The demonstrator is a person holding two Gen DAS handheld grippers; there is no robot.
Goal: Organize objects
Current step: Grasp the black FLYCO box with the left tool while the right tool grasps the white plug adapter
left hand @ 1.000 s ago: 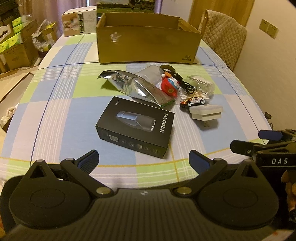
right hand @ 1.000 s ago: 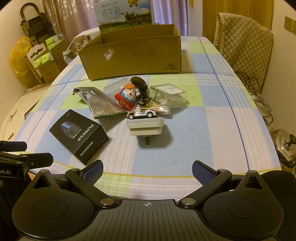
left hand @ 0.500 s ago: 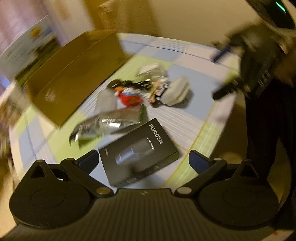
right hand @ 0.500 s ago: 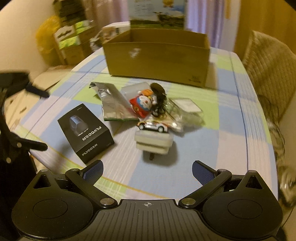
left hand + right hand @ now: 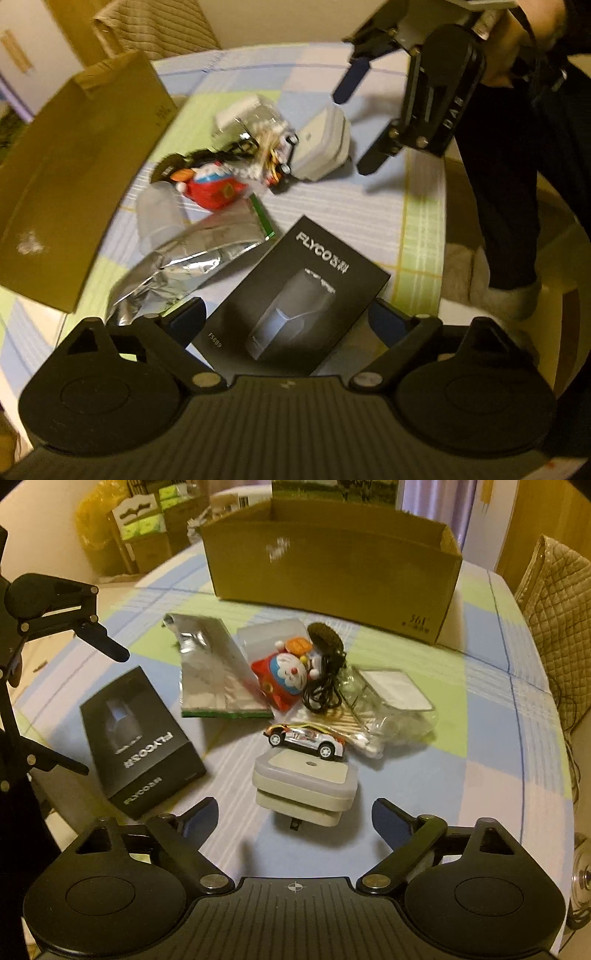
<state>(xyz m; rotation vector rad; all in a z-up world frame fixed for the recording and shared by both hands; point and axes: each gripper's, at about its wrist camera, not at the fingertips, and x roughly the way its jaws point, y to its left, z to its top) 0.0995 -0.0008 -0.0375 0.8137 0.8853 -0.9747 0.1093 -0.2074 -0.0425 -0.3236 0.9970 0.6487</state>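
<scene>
A black Flyco box (image 5: pixel 295 295) lies on the checked tablecloth, and my left gripper (image 5: pixel 288 317) is open with a finger on each side of the box's near end. In the right wrist view my right gripper (image 5: pixel 293 812) is open just in front of a white plug adapter (image 5: pixel 306 786). Behind the adapter sit a toy car (image 5: pixel 306 736), a red Doraemon toy (image 5: pixel 284 675), a black cable (image 5: pixel 325 686), a silver foil bag (image 5: pixel 210 675) and a clear bag of swabs (image 5: pixel 391 709). An open cardboard box (image 5: pixel 332 554) stands at the back.
A chair with a quilted cover (image 5: pixel 554 602) stands at the table's right side. Cartons (image 5: pixel 144 528) are stacked on the floor at the back left. The person's legs (image 5: pixel 498 184) are beside the table edge (image 5: pixel 424 258).
My left gripper has swung round to the table's left side and come down over the black box. My right gripper has moved forward, close to the adapter. Both stayed open.
</scene>
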